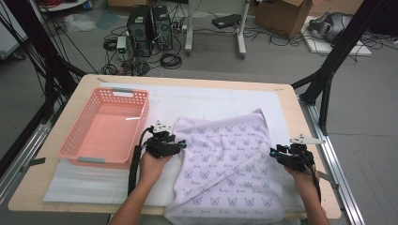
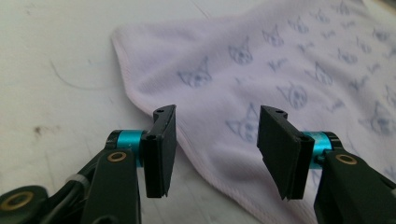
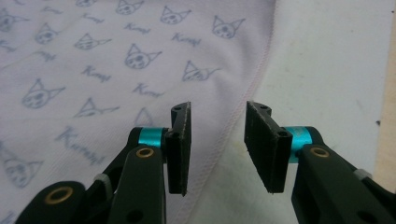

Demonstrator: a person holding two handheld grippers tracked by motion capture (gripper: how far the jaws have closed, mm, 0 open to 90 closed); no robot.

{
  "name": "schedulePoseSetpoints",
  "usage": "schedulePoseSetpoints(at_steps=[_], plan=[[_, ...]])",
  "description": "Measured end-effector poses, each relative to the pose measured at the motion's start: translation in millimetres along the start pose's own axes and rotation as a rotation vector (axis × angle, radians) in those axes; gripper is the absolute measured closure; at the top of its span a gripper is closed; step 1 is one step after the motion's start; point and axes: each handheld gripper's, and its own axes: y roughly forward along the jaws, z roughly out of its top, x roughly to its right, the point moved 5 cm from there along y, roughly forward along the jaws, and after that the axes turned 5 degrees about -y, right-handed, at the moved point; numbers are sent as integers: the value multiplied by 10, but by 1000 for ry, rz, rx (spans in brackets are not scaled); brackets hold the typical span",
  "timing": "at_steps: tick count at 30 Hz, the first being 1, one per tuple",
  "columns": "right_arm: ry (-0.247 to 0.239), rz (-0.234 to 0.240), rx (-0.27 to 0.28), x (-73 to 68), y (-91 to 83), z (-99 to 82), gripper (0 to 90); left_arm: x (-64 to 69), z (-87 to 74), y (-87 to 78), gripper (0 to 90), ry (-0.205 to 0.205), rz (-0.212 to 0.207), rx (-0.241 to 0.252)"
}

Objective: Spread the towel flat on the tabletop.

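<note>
Cloth (image 1: pixel 230 159), soft knit, cat-printed, stitched hem, lies rumpled on table (image 1: pixel 51 187).

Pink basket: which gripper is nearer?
Left. The left gripper is just right of the pink basket, at the cloth's left edge; the right gripper is at its right edge.

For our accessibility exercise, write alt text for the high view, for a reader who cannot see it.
A person's two hand-held grippers sit at opposite side edges of a pale towel printed with cat faces, left gripper and right gripper, both open. An empty pink basket stands left on the wooden table.
</note>
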Motion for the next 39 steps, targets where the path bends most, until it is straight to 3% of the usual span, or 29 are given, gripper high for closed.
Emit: schedulePoseSetpoints(at_steps=[3, 6, 7, 9, 10, 11, 12, 14, 16, 17, 20, 22, 23, 25, 27, 29, 32, 35, 39], plan=[[-17, 10, 1, -62, -25, -30, 609, 80, -119, 22, 461, 18, 3, -30], [-30, 14, 13, -94, -38, -31, 609, 141, -177, 41, 446, 84, 60, -17], [-28, 12, 14, -101, -38, -31, 609, 155, -180, 44, 493, 112, 84, -16], [-30, 10, 17, -102, -23, -38, 609, 186, -172, 62, 746, 130, 55, -15], [-27, 12, 18, -99, -13, -43, 609, 189, -154, 75, 819, 141, 67, -21], [-21, 8, 19, -95, -3, -49, 610, 168, -122, 87, 837, 159, 115, -8], [-18, 9, 14, -91, 2, -57, 609, 122, -78, 97, 841, 155, 158, 19], [-13, 9, 17, -83, 3, -72, 610, 5, 11, 119, 844, 91, 177, 46], [-6, 16, 15, -77, -6, -87, 598, -72, 78, 138, 844, 74, 200, 57], [4, 21, 10, -82, -7, -95, 592, -92, 95, 148, 843, 56, 196, 56], [-1, 34, -9, -101, 15, -122, 587, -89, 85, 161, 823, 54, 176, 55], [-24, 18, -30, -129, 52, -147, 614, -99, 69, 155, 800, 47, 161, 52], [-31, 7, -31, -139, 49, -147, 655, -100, 66, 151, 800, 41, 149, 51], [-35, 26, -34, -143, 42, -138, 868, -89, 68, 136, 795, 50, 127, 57], [-72, 2, -39, -149, 47, -131, 879, -72, 77, 113, 793, 58, 108, 68], [-70, -41, -32, -112, 52, -118, 882, -57, 87, 91, 763, 42, 70, 78], [-32, -94, -12, 4, 54, -130, 882, -25, 87, 66, 638, 20, 26, 78], [-7, -87, 4, 17, 43, -136, 855, 26, 54, 23, 500, 5, -12, 88], [9, -48, 34, -35, -25, -118, 668, 62, -55, -64, 431, 11, -32, 96]])
